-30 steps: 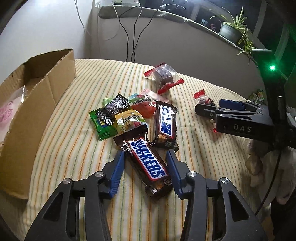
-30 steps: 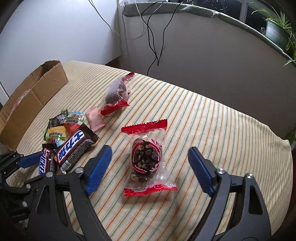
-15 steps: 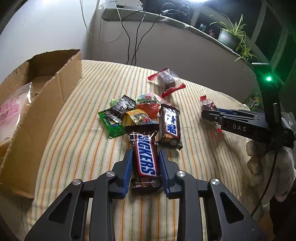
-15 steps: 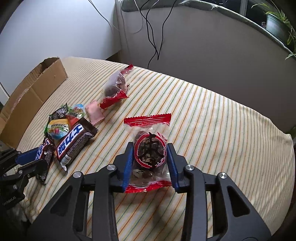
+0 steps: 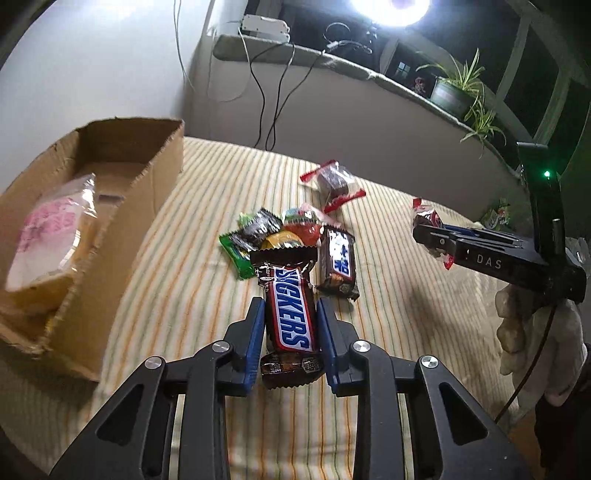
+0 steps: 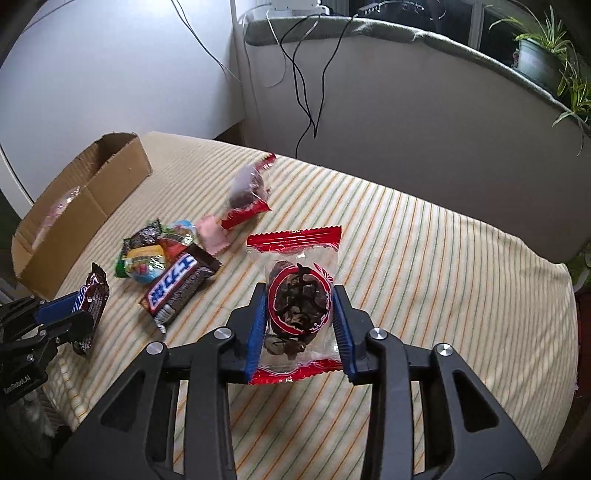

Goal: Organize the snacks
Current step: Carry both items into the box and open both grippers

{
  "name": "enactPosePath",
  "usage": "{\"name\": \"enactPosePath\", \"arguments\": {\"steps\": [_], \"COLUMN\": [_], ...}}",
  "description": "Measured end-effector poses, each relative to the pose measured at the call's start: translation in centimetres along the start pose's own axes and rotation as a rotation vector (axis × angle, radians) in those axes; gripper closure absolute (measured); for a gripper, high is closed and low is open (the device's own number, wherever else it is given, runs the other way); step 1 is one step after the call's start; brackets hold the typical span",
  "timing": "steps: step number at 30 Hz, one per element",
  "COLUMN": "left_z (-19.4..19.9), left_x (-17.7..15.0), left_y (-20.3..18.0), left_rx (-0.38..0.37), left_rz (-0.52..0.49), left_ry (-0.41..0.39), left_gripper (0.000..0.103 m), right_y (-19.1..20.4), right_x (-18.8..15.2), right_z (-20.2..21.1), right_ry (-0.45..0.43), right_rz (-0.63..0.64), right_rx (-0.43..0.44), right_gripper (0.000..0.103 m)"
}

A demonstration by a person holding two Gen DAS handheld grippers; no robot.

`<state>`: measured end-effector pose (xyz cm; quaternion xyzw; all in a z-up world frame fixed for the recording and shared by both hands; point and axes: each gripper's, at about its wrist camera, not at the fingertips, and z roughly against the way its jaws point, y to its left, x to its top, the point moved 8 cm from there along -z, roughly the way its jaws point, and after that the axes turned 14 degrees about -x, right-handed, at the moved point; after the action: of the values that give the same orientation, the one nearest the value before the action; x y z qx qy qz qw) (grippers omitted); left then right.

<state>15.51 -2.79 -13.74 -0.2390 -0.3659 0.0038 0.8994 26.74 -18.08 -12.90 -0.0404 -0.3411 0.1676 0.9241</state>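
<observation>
Two in hand: left gripper (image 5: 291, 334) clamps a Snickers bar (image 5: 290, 314); right gripper (image 6: 299, 330) clamps a red-sealed packet (image 6: 297, 295)
Boxed: one pink pack (image 5: 51, 236) in the cardboard box (image 5: 122, 225)
Left: a pile of sweets (image 5: 280, 232) on the striped tabletop (image 5: 388, 314)

Striped cloth (image 5: 192, 236) covers the surface. Black cables (image 6: 303, 92) hang down a grey ledge (image 6: 424, 40). Potted plant (image 6: 543, 55) on top; bright lamp (image 5: 391, 9), possibly a ring light.

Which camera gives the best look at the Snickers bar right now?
The left wrist view. There the Snickers bar sits front and centre, logo readable, clamped between the left hand-held gripper's blue pads. The right wrist view shows only its crimped end at the left edge, poking out past that gripper, label mostly hidden.
</observation>
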Motion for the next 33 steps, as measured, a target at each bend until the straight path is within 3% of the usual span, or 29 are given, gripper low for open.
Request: {"name": "enactPosePath", "arguments": {"steps": [9, 17, 33], "left_z": [3.5, 7.2, 9.6], "left_x": [2.4, 4.5, 5.8], "left_y": [2.0, 6.4, 13.4], "left_rx": [0.023, 0.085, 0.142], "left_rz": [0.000, 0.038, 0.102], "left_ry": [-0.073, -0.142, -0.168], "left_gripper": [0.076, 0.076, 0.076], "right_y": [3.4, 8.2, 19.5], "right_x": [2.7, 6.3, 12.2], "right_z": [2.6, 3.2, 2.4], "right_ry": [-0.063, -0.106, -0.136], "right_rz": [0.037, 0.084, 0.194], "right_rx": [0.028, 0.070, 0.181], "right_gripper": [0.068, 0.068, 0.068]}}
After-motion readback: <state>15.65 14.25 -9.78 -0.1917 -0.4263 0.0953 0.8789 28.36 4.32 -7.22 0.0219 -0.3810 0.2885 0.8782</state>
